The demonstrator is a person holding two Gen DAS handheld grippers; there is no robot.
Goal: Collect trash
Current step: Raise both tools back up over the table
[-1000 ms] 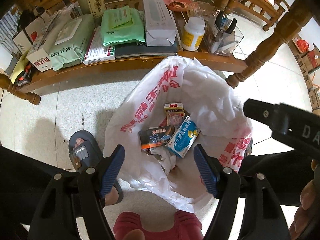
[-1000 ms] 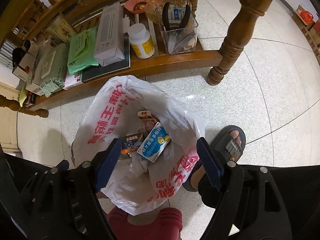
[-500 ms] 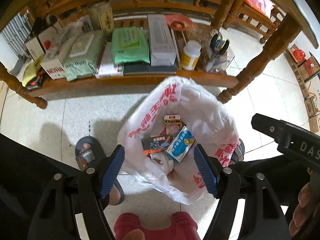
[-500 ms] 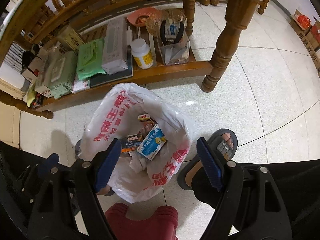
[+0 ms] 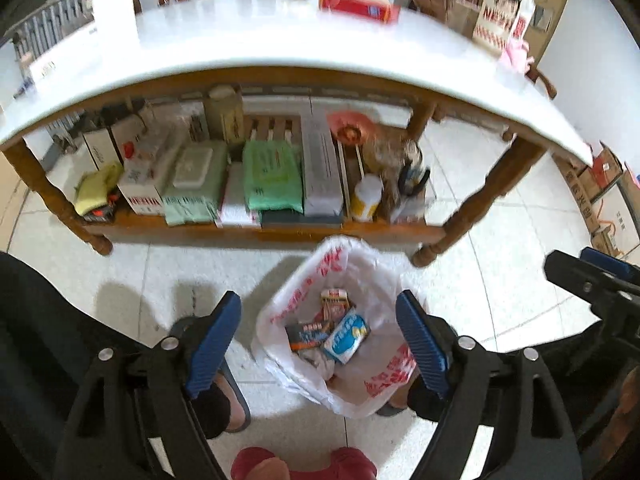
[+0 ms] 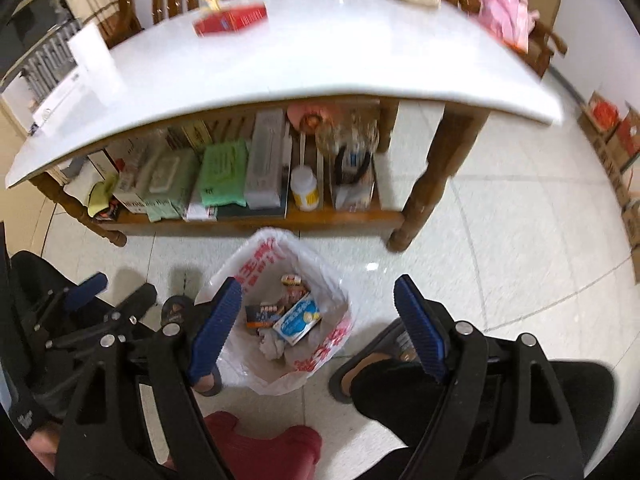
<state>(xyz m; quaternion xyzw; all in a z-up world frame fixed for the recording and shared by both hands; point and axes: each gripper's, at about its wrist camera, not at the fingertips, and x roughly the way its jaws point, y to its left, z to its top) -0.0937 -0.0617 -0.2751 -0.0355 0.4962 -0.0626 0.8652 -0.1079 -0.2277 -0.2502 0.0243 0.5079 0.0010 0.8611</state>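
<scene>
2 grippers, left (image 5: 320, 340) and right (image 6: 318, 328), gape wide and empty; the floppy plastic trash bag (image 5: 362, 376) could slump, spilling cartons.

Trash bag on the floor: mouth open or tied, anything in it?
Open, partly filled. The trash bag gapes upward, showing a blue-white box, a dark orange box and crumpled paper inside.
</scene>
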